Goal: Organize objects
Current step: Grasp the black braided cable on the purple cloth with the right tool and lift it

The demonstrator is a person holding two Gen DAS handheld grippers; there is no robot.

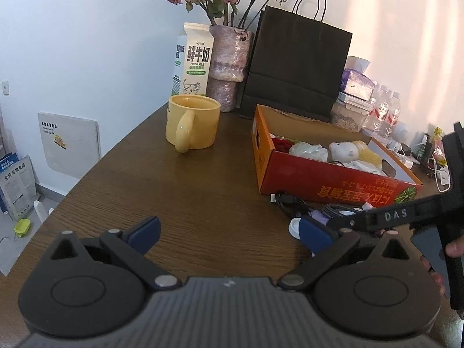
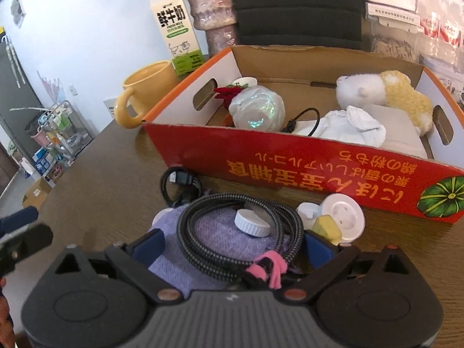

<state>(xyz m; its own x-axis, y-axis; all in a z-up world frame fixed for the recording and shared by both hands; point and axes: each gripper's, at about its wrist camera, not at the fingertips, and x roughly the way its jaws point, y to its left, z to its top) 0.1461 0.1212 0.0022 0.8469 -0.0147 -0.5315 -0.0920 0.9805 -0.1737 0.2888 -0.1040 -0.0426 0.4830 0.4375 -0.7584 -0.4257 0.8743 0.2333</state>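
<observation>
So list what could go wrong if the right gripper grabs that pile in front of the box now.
1. The braided cable coil lies loose on the purple cloth between the open right gripper's fingers; closing may catch only part and drag the rest.
2. The white cap on the pile could roll off.
3. The red box's wall stands close ahead; a low lift could snag it.
</observation>
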